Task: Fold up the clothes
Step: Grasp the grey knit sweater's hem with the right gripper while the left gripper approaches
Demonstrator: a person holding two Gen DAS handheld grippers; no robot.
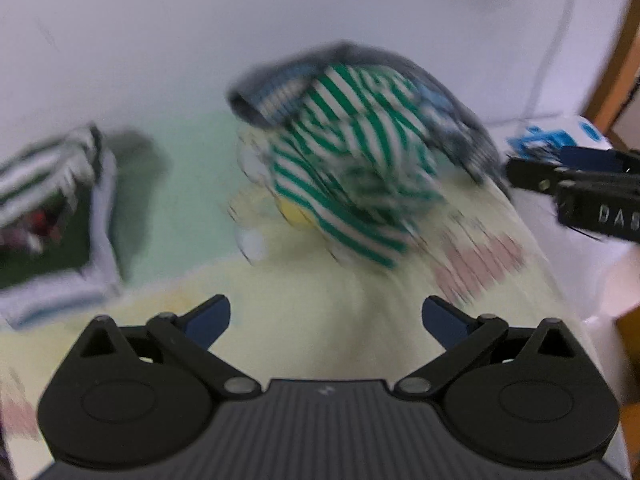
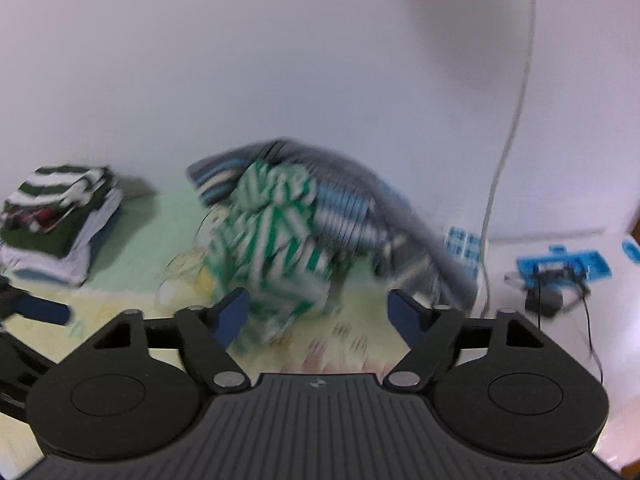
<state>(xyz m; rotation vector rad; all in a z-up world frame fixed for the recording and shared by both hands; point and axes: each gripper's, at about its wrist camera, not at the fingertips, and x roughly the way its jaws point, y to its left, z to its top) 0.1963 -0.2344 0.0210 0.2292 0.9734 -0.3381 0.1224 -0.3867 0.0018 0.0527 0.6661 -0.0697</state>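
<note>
Both grippers, left (image 1: 326, 320) and right (image 2: 318, 312), gape empty before blurred green-striped clothes heap (image 2: 276, 232); folded stack (image 2: 60, 220) far-left on pale sheet (image 2: 132, 220).

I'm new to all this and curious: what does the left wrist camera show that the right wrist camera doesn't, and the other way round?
Only the left wrist view shows the right gripper from outside, at the frame's right edge. Only the right wrist view shows the black device with a cable, and the left gripper's blue finger at the left edge. Both show the unfolded clothes pile, the folded stack and the white cord.
</note>
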